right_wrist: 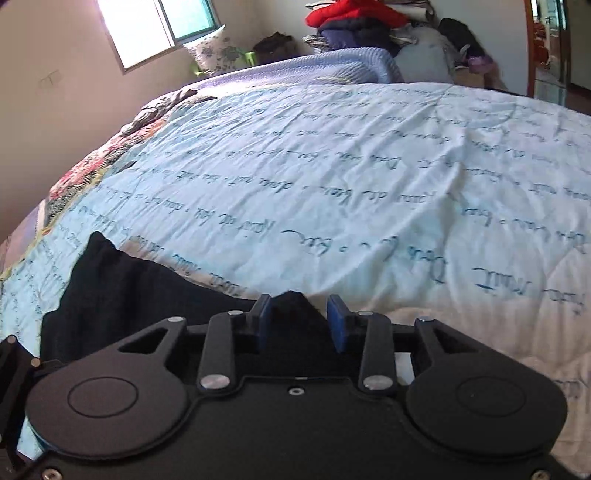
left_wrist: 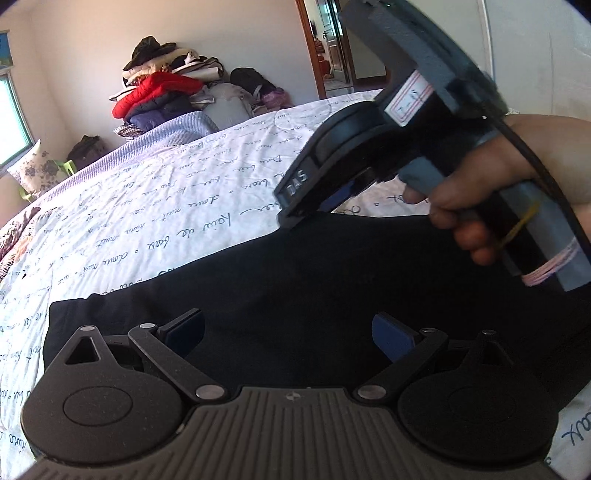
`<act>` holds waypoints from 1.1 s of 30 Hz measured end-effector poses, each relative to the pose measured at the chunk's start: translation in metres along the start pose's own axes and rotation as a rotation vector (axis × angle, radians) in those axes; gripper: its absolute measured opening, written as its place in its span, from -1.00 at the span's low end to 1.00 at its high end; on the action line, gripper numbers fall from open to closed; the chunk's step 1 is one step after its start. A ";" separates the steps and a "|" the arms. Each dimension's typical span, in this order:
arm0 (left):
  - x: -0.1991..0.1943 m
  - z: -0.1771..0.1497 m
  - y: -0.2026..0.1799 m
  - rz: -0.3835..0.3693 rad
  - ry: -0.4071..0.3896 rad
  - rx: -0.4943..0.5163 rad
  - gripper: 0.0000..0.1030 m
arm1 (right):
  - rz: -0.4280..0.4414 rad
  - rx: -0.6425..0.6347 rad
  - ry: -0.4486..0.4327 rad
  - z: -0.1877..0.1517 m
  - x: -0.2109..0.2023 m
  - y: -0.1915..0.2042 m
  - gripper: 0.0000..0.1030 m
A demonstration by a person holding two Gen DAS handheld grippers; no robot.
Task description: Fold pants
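Black pants (left_wrist: 332, 277) lie spread on a white bedspread (left_wrist: 166, 206) printed with blue handwriting. My left gripper (left_wrist: 288, 332) hovers over the near part of the pants, open, its blue pads wide apart with nothing pinched. A hand (left_wrist: 480, 206) holds my right gripper (left_wrist: 303, 214) at the pants' far edge. In the right wrist view, a peak of black pants (right_wrist: 122, 288) fabric stands between the blue pads of the right gripper (right_wrist: 300, 317), which sit narrow around it. The rest of the cloth trails off to the left.
The bedspread (right_wrist: 369, 184) stretches wide beyond the pants. A heap of clothes with a red jacket (left_wrist: 159, 88) sits at the far side, beside a lavender blanket (left_wrist: 177, 125). A window (right_wrist: 159, 26) and a floral pillow (right_wrist: 214, 55) are at the back, a doorway (left_wrist: 332, 48) to the right.
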State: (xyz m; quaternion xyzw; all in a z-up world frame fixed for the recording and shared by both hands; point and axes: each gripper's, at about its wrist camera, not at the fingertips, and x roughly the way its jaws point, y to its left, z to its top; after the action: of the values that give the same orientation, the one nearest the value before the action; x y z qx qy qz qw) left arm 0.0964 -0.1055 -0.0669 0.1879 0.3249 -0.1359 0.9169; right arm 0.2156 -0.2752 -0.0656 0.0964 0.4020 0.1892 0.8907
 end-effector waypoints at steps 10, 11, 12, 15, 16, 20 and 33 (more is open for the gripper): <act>0.003 0.002 0.007 -0.003 0.015 -0.041 0.92 | -0.100 -0.090 0.031 0.004 0.018 0.017 -0.91; 0.002 0.002 0.007 -0.009 0.020 -0.043 0.92 | -0.106 -0.089 0.029 0.004 0.019 0.018 -0.87; 0.002 0.002 0.007 -0.016 0.025 -0.046 0.92 | -0.119 -0.080 0.017 0.002 0.015 0.018 -0.78; -0.005 -0.002 0.008 -0.036 0.011 -0.045 0.92 | -0.139 -0.064 -0.089 -0.007 -0.031 0.021 -0.65; -0.009 -0.003 0.007 -0.046 0.004 -0.042 0.92 | -0.153 -0.057 -0.122 -0.014 -0.052 0.021 -0.65; -0.024 -0.005 0.002 -0.103 -0.038 -0.031 0.92 | -0.307 -0.086 -0.180 -0.062 -0.134 0.018 -0.64; -0.035 -0.028 -0.030 -0.127 -0.020 -0.005 0.89 | -0.562 -0.010 -0.059 -0.193 -0.197 0.001 -0.23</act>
State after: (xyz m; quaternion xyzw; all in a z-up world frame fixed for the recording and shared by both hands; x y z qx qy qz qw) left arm 0.0436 -0.1155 -0.0724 0.1633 0.3273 -0.1949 0.9101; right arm -0.0496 -0.3518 -0.0585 -0.0176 0.3860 -0.0663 0.9200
